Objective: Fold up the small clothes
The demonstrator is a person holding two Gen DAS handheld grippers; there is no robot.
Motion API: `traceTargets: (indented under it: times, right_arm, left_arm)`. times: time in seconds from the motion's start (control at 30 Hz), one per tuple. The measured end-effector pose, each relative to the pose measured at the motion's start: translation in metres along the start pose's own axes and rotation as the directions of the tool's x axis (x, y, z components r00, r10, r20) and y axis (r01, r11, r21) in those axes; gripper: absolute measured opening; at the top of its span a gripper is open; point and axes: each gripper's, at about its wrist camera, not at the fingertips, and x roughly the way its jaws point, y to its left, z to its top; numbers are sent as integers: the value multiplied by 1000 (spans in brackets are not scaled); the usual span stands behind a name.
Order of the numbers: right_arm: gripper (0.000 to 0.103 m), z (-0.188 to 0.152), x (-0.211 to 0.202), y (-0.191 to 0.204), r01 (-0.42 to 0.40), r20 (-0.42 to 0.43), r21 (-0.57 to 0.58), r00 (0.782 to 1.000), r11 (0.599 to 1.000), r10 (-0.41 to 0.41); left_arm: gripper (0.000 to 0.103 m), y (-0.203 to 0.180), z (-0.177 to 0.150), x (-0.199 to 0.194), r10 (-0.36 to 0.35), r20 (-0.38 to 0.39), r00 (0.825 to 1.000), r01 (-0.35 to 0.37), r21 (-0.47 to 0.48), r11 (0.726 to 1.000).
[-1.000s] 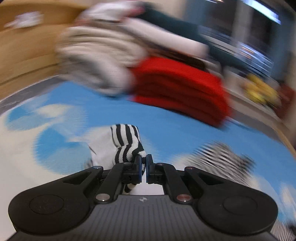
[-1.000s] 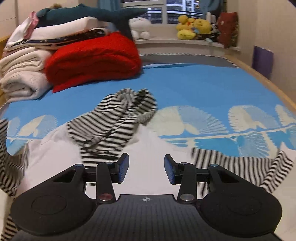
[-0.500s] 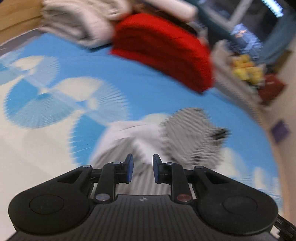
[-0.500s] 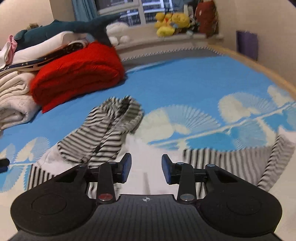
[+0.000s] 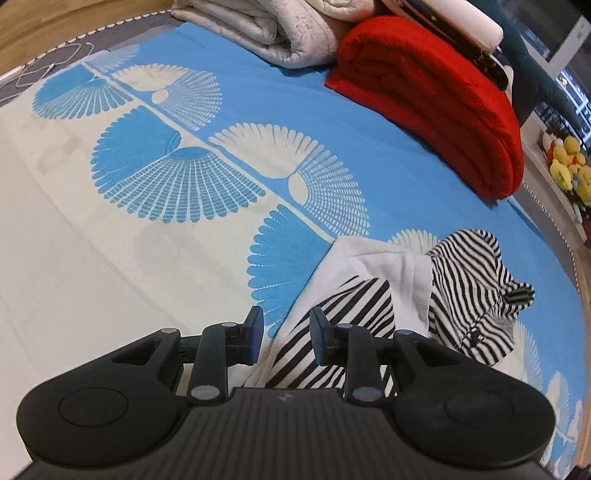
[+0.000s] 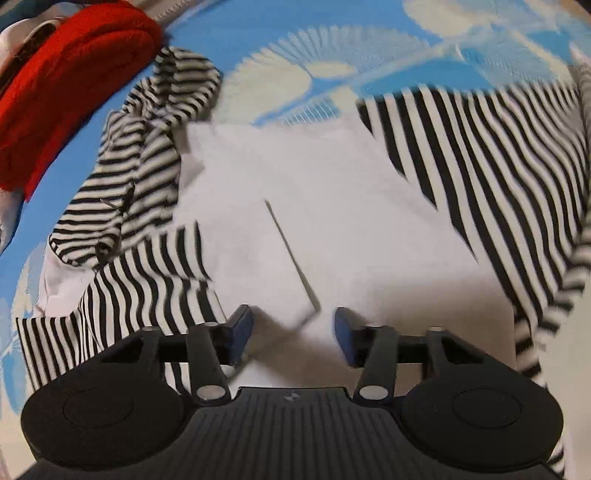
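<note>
A small garment point(image 6: 332, 206), white in the body with black-and-white striped sleeves and hood, is spread on the bed point(image 5: 110, 240), whose cover is printed with blue and cream fans; in the right wrist view the white body fills the middle, one striped sleeve point(image 6: 480, 158) runs off to the right and another striped sleeve point(image 6: 147, 284) is folded in at the lower left, with the crumpled striped hood point(image 6: 147, 140) above it; this view is partly blurred; the right gripper point(image 6: 293, 334) is held just above the white body, its jaws set wide apart with nothing between them; the left gripper point(image 5: 286, 339) is seen over the edge of the garment point(image 5: 373, 269), its jaws open and empty, a striped sleeve lying under them; a folded red blanket point(image 5: 443, 107) and a pile of pale folded bedding point(image 5: 288, 33) are seen at the far end of the bed, well apart from the garment; yellow soft toys point(image 5: 569, 170) are seen on a ledge beyond
</note>
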Motion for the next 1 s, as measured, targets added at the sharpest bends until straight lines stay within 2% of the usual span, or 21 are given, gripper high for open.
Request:
traceTargets:
  times: [0.1,0.13,0.2,0.27,0.3,0.33,0.37,0.4,0.43,0.47,0.5,0.57,0.6,0.63,0.67,0.73,0.77,0.8,0.83,0.9,1.0]
  right_arm:
    - [3,4,-30,5,-12,145,-12,989,1000,13]
    - [3,6,-48,8,-25,208,-8,978,1000,26]
    - [3,8,-86,17,-70,332,-48,940,996,82]
    - [3,8,-107,17,-11,393,-72,919,997,38]
    - [3,9,-105,11,35,380,-60,925,998,-9]
    - [4,11,-92,1,81,311,-40,948,996,-65]
    - [5,13,-74,-9,113,204,-29,973,993,-105]
    - [5,12,-58,-21,150,101,-11,984,989,-149]
    - [6,9,-50,-33,199,55,35,978,979,-201]
    - [10,6,-51,-39,222,68,61,972,973,-226]
    - [10,6,-56,-38,221,100,49,969,974,-225]
    - [12,7,-67,-30,139,176,3,975,990,-138]
    - [20,8,-70,-28,80,192,-11,978,997,-76]
    - [27,9,-68,-28,32,180,-17,983,999,-28]
    - [29,10,-62,-30,0,140,-5,990,1000,1]
    - [29,6,-42,-43,-6,14,54,1000,998,5]
    - [29,5,-31,-47,16,-49,80,999,997,-13]
    - [29,3,-21,-53,63,-110,102,993,993,-52]
    - [29,2,-15,-57,102,-139,116,987,988,-85]
    - [29,4,-17,-58,99,-128,134,988,986,-82]
    - [36,8,-28,-50,67,-68,90,996,994,-61]
  left_arm:
    - [30,0,-2,0,-1,0,1000,1,18,1000]
    - [30,-2,-3,0,-1,0,1000,1,31,1000]
    - [30,-7,-6,4,-6,-15,1000,7,73,997]
    - [30,-11,-11,8,-17,-38,999,20,92,996]
    - [30,-13,-13,11,-30,-58,998,35,101,994]
    - [30,-16,-17,14,-42,-79,996,51,114,992]
    - [30,-18,-20,17,-49,-95,994,61,127,990]
    - [30,-22,-24,20,-53,-111,992,68,144,987]
    - [30,-25,-27,23,-52,-122,991,70,156,985]
    - [30,-29,-32,26,-51,-137,989,75,179,981]
    - [30,-32,-37,29,-53,-150,987,83,199,976]
    - [30,-40,-46,34,-66,-178,982,108,234,966]
    - [30,-42,-51,38,-82,-197,977,131,248,960]
    - [30,-42,-55,42,-101,-220,970,157,252,955]
    - [30,-41,-59,47,-117,-245,962,178,245,953]
    - [30,-35,-68,62,-113,-299,947,186,230,955]
    - [29,-31,-72,70,-68,-316,946,153,252,955]
    - [33,-29,-77,78,27,-323,946,76,303,950]
    - [42,-27,-80,81,82,-310,947,29,339,940]
    - [40,-30,-79,75,71,-299,952,34,333,942]
    - [39,-47,-77,58,-6,-240,971,96,361,928]
